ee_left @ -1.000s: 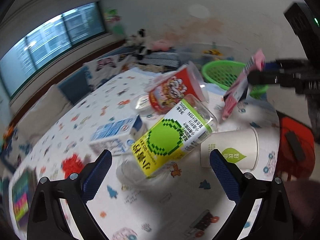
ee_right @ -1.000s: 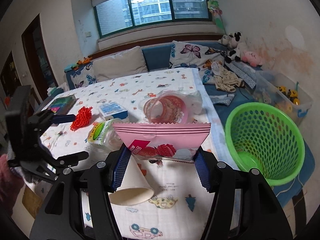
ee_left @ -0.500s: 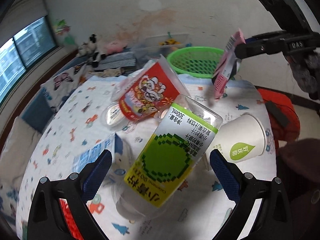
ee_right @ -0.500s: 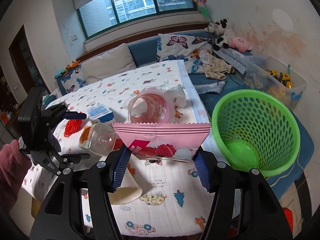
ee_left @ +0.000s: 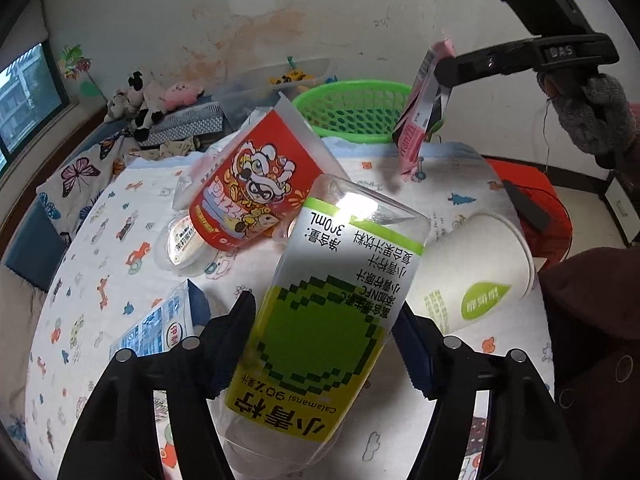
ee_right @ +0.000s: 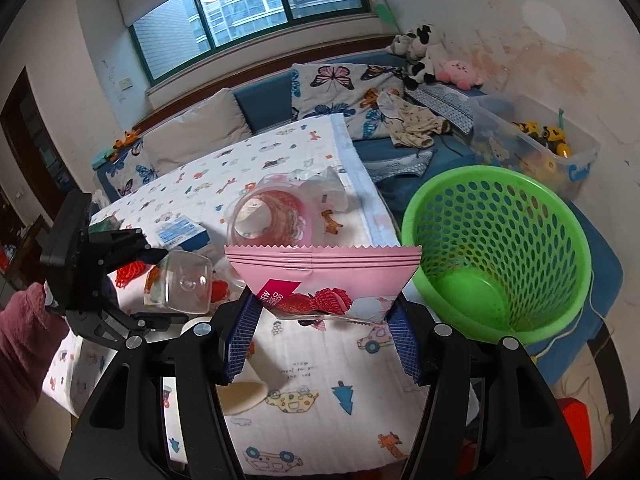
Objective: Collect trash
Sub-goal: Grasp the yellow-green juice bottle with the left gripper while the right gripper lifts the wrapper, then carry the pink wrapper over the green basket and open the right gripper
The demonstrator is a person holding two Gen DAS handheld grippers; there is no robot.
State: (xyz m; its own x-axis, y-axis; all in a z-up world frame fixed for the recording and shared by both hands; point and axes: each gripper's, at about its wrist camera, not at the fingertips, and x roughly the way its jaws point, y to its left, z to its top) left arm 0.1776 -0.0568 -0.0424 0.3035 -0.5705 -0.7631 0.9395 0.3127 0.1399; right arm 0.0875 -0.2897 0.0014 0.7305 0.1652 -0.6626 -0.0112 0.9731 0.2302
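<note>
Trash in both grips: left hand-held gripper (ee_left: 326,344) clamped on juice bottle (ee_left: 320,320) above tabletop (ee_left: 440,200); right hand-held gripper (ee_right: 322,334) pinching pink snack bag (ee_right: 320,276), near green basket (ee_right: 500,248), likely for dropping.

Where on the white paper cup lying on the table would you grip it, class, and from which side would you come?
Grip the paper cup across its body, nearer the open rim, coming down from above. It lies on its side on the table, so the round wall faces up and the jaws can straddle it. The bottle in the left gripper hides its narrow end, so that end is likely awkward to reach.
</note>
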